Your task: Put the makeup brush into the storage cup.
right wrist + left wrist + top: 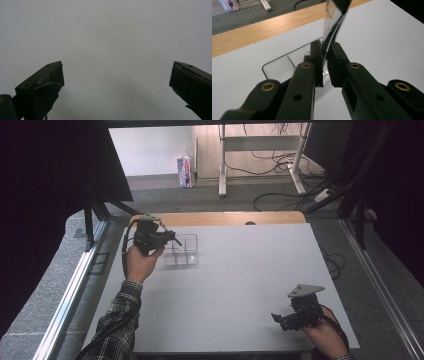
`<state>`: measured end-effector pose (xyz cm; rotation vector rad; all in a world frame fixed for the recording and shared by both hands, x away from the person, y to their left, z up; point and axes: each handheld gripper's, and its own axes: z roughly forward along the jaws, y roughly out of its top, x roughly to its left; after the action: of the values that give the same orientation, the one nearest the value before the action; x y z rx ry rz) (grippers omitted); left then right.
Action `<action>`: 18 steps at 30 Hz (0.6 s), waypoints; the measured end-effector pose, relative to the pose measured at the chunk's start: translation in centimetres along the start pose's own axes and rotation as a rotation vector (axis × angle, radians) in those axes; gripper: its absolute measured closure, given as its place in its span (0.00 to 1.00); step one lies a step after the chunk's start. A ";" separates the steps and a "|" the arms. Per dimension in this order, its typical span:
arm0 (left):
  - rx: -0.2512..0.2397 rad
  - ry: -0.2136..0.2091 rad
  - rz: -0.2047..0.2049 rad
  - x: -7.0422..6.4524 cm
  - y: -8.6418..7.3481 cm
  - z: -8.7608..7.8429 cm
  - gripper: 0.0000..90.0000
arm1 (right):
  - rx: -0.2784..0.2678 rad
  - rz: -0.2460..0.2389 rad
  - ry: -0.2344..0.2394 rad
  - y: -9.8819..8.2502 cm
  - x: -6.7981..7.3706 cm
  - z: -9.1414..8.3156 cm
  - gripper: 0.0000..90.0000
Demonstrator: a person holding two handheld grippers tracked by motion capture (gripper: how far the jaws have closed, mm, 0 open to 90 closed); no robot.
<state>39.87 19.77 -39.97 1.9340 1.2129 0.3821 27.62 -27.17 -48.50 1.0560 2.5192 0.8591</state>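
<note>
I hold the left gripper [167, 239] raised over the far-left part of the white table [240, 285], at about 10 o'clock from the table's centre. Its jaws are clenched on a thin, dark, glossy strip [333, 27]. In the left gripper view the strip rises from between the jaws toward 12 o'clock, with a slight twist along its length. What the strip is made of I cannot tell.

A clear plastic organiser tray [183, 251] with inner dividers lies flat on the table, directly below and just beyond the left jaws. In the left gripper view its rim [277, 61] and dividers show behind the jaw tips, at about 11 o'clock from them.

The governing relation: the strip's long axis runs in line with the jaws, pointing away from my hand, while the tray sits just below the tips. I judge that any placement into a compartment calls for tipping the strip's free end down toward the tray. Which compartment lies under the tips, I cannot tell.

The right gripper [287, 318] rests low at the near-right corner, about 4 o'clock, well apart from the tray. Its jaws are spread wide with nothing between them, over bare table. The left hand is clearly nearer the tray.
</note>
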 end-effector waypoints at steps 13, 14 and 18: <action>0.028 0.036 0.007 0.2 -0.2 1.8 0.93 | 0.010 -0.005 0.008 0.0 0.0 0.1 0.00; 0.030 0.036 0.008 0.2 -0.2 1.9 0.93 | 0.011 -0.005 0.010 0.0 0.0 0.1 0.00; 0.044 0.044 0.018 0.1 -0.4 2.6 0.93 | 0.015 -0.006 0.013 0.0 0.1 0.2 0.00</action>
<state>41.23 18.73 -41.93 1.9851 1.2423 0.4122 27.61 -27.05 -48.68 1.0502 2.5423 0.8498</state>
